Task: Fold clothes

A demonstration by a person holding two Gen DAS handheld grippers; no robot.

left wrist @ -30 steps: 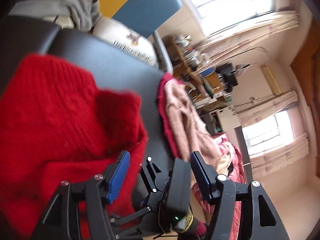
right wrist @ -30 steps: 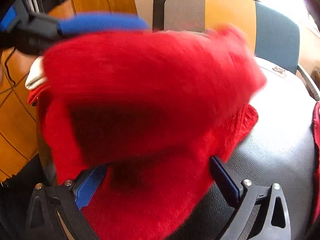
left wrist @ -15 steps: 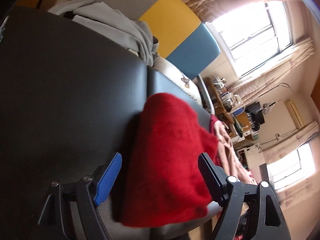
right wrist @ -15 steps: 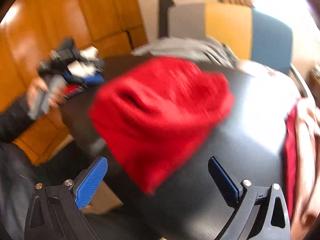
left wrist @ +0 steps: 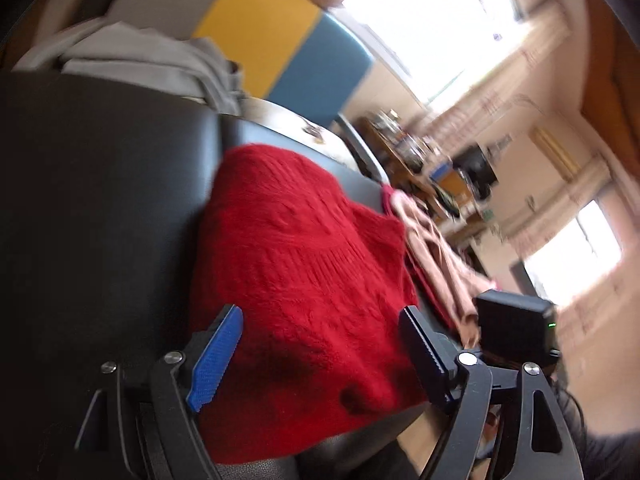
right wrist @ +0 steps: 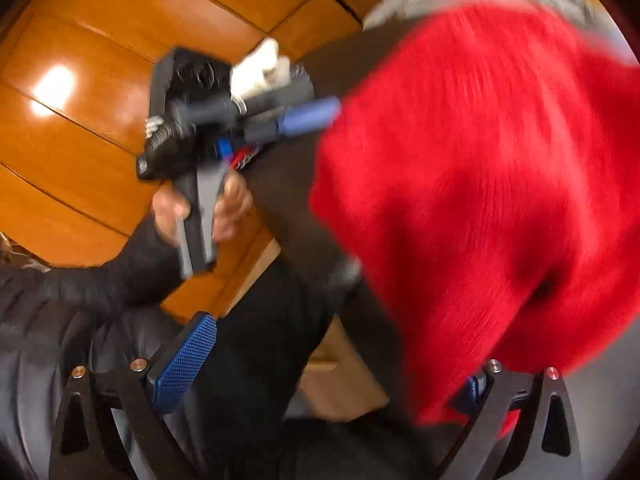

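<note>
A folded red knit sweater (left wrist: 296,280) lies on the black table (left wrist: 100,200); it also shows blurred in the right wrist view (right wrist: 480,168). My left gripper (left wrist: 320,356) is open, its blue-padded fingers (left wrist: 216,352) spread on either side of the sweater's near edge and hanging just above it. My right gripper (right wrist: 328,364) is open too; its left finger (right wrist: 184,360) is clear of the cloth and the sweater covers most of its right finger. The left gripper also shows in the right wrist view (right wrist: 308,116), held in a hand at the sweater's far side.
A pink and red garment (left wrist: 432,248) lies past the sweater. A grey garment (left wrist: 152,56) sits at the table's far edge before a yellow and blue chair back (left wrist: 288,48). The right wrist view shows wooden panelling (right wrist: 80,120) and the person's dark clothing (right wrist: 80,300).
The sweater has gone from lifted and flipping to lying on the table. My left gripper came closer over its near edge. My right gripper swung left and nearer, toward the person.
</note>
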